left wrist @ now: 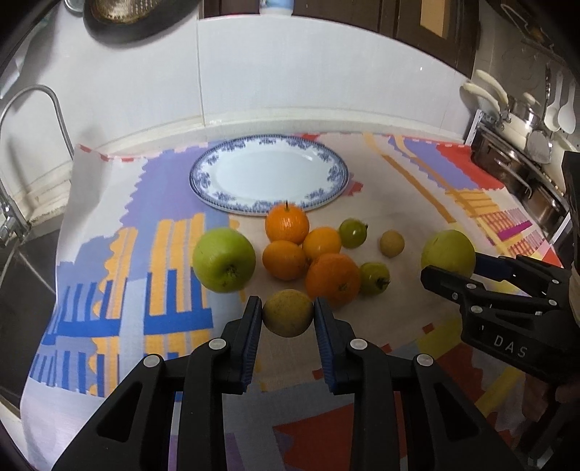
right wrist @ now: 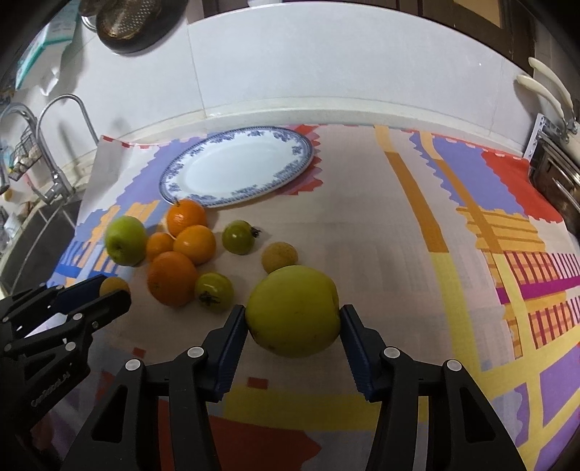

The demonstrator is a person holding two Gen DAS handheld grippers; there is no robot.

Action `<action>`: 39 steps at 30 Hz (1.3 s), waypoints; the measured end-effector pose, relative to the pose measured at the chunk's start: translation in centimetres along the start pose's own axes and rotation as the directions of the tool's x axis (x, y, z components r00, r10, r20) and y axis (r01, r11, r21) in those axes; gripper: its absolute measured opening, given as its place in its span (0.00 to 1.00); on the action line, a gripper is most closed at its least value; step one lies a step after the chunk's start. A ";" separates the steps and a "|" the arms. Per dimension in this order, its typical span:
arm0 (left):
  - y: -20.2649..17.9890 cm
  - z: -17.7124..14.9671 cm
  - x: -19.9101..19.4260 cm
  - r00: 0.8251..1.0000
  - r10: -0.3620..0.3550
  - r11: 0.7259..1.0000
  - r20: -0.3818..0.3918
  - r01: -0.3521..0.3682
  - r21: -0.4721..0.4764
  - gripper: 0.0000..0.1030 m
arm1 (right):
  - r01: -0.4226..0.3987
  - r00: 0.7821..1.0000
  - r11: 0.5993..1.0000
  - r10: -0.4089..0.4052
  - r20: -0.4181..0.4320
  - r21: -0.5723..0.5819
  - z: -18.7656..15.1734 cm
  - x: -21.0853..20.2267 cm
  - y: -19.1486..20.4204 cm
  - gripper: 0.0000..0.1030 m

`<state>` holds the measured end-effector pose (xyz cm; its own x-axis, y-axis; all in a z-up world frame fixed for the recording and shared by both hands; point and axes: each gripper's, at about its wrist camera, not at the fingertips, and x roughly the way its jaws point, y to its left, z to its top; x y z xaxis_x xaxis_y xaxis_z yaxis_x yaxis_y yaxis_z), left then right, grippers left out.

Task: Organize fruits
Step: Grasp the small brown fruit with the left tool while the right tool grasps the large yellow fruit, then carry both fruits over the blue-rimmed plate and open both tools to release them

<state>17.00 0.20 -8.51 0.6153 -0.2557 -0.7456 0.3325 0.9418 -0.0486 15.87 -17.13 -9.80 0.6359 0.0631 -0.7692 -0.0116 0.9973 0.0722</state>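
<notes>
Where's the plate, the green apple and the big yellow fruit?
plate [left wrist: 268, 174], left wrist view, bare white middle.
green apple [left wrist: 223, 259], left wrist view, its front.
yellow fruit [right wrist: 293, 311], right wrist view, its middle.

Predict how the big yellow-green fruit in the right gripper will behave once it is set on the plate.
The yellow-green fruit is round, so it will probably roll on the smooth plate. The right gripper touches only its sides, so it may slip. It looks firm, not squashed.

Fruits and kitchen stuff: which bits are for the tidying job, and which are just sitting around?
For the job: small yellowish fruit, yellow-green apple, green apple, oranges, green tomatoes, plate.
Just lying about: tap, colander, pots.
</notes>
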 end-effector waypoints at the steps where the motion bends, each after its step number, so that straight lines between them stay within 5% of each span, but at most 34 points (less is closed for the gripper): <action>1: 0.0 0.2 -0.3 1.000 -0.001 1.000 0.009 0.001 0.001 0.29 | -0.003 1.000 1.000 0.003 0.010 -0.003 0.2 -0.4 0.2 0.51; 16: 1.1 5.4 -4.2 0.983 0.008 0.998 0.185 -0.019 0.057 0.29 | -0.083 0.986 0.996 0.088 0.143 -0.038 4.9 -4.5 2.1 0.51; 39: 5.3 15.1 3.7 0.980 0.052 0.993 0.191 -0.071 0.094 0.29 | -0.065 0.986 0.987 0.086 0.144 -0.147 15.5 3.2 4.1 0.51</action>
<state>31.83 0.97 -1.44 0.7568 -0.2436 -0.6066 0.3540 0.9329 0.0670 29.81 -13.39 -2.10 0.7369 0.1428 -0.6608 -0.1663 0.9857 0.0276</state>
